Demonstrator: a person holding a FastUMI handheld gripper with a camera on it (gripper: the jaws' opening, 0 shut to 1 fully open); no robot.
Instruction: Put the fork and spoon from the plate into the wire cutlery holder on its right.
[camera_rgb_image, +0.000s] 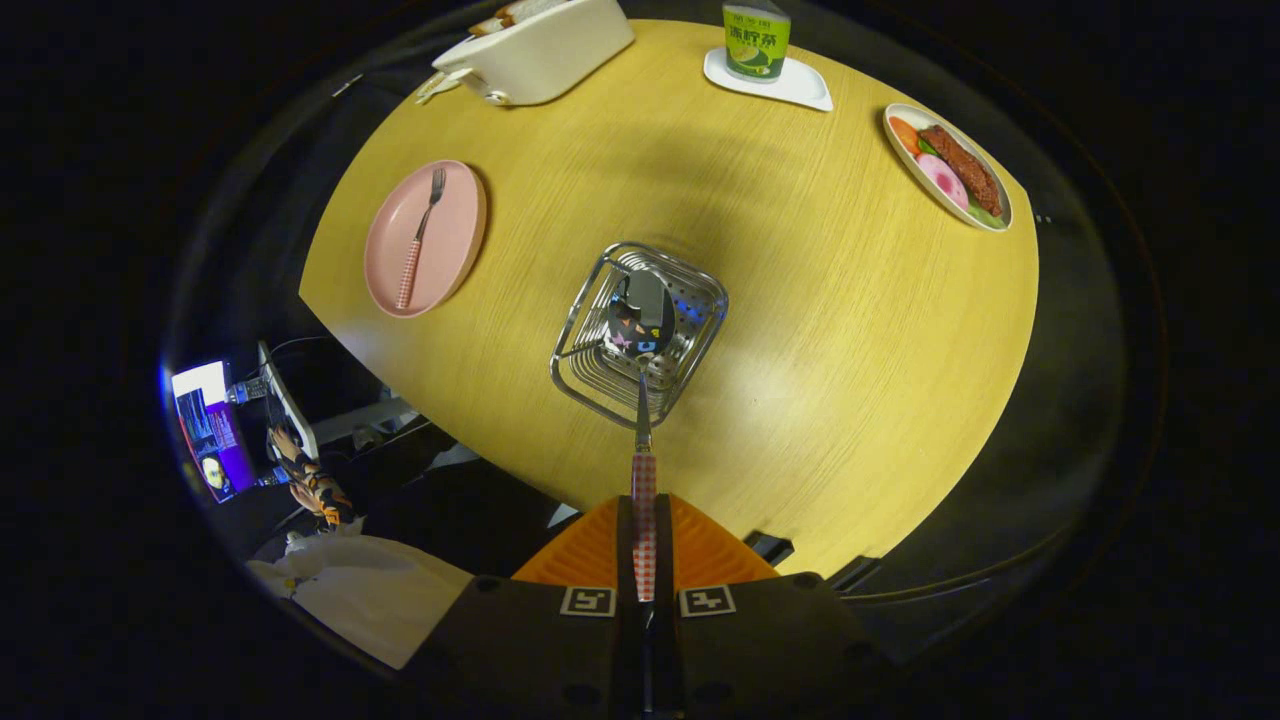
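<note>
My gripper (644, 520) is shut on the checked handle of a spoon (641, 320). The spoon points straight ahead, and its shiny bowl hangs over the open top of the wire cutlery holder (580, 360), which stands in the middle of the round wooden table (820, 300). I cannot tell whether the bowl touches the holder. A pink plate (450, 230) lies to the holder's left, and on it rests a fork (418, 236) with a checked handle, tines pointing away from me.
At the table's far side stand a white lidded box (545, 45), a green carton on a white coaster (757, 40) and an oval plate of food (950, 165). Off the table's near left edge are a lit screen (205, 425) and a person's hand (310, 485).
</note>
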